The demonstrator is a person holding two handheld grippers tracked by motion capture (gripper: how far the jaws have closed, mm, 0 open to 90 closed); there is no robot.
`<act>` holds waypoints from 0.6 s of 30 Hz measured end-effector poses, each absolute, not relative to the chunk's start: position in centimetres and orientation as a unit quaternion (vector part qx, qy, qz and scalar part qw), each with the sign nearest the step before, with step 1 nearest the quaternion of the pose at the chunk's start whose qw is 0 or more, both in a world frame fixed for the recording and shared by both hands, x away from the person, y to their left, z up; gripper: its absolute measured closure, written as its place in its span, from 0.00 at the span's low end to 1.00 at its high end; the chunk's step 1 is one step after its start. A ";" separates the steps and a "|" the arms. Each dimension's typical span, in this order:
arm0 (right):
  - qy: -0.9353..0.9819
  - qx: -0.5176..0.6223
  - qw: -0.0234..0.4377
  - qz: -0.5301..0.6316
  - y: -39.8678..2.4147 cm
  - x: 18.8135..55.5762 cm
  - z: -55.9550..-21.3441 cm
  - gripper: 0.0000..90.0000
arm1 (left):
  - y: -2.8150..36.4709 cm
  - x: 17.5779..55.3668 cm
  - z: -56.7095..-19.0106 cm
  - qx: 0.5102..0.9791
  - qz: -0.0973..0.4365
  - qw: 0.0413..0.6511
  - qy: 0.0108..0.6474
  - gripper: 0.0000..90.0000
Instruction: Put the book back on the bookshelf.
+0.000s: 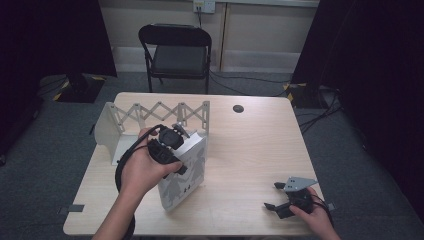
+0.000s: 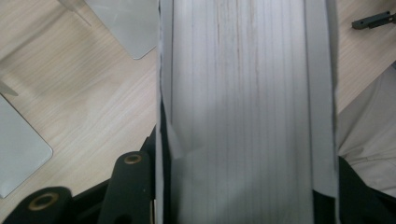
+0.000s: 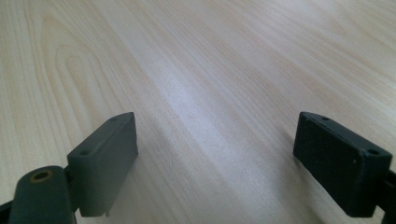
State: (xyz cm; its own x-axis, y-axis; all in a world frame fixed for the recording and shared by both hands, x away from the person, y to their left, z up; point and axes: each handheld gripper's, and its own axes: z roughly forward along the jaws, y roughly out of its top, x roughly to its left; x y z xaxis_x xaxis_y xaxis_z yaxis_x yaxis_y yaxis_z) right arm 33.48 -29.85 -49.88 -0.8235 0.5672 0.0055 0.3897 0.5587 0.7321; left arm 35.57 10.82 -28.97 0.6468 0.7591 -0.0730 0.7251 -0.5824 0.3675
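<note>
A thick book [image 1: 184,172] with a pale grey patterned cover stands upright on the wooden table [image 1: 250,145], left of centre. My left gripper [image 1: 174,149] comes down on its top edge and is shut on it. In the left gripper view the book's page edge [image 2: 243,93] runs up between the two black jaws, and my left gripper [image 2: 243,191] has a jaw pressed against each cover. My right gripper [image 1: 274,196] rests near the table's front right corner. It is open, and bare wood shows between the jaws of my right gripper [image 3: 217,158].
A metal expanding book rack [image 1: 155,112] stands behind and left of the book, its end plate [image 1: 107,127] at the far left. Its flat plates [image 2: 126,28] lie beside the book. A black folding chair [image 1: 175,50] stands beyond the table. A round cable hole [image 1: 238,108] is at the back.
</note>
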 end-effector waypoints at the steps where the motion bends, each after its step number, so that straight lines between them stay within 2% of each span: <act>1: 0.875 0.273 0.116 0.382 -29.8 33.5 -49.9 0.15 | 10.9 35.6 -28.9 0.888 0.046 0.185 0.419 0.58; 18: 0.875 0.274 0.118 0.381 -29.8 33.4 -49.9 0.15 | 11.4 36.2 -28.5 0.876 0.046 0.184 0.444 0.59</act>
State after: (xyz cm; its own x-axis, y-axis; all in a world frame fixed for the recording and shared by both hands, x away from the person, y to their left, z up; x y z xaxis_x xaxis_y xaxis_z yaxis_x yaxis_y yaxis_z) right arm 33.43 -29.83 -49.88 -0.8221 0.5693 0.0014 0.3886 0.5593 0.7322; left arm 36.21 11.41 -28.49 0.6017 0.7944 -0.0830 0.7607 -0.5384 0.3625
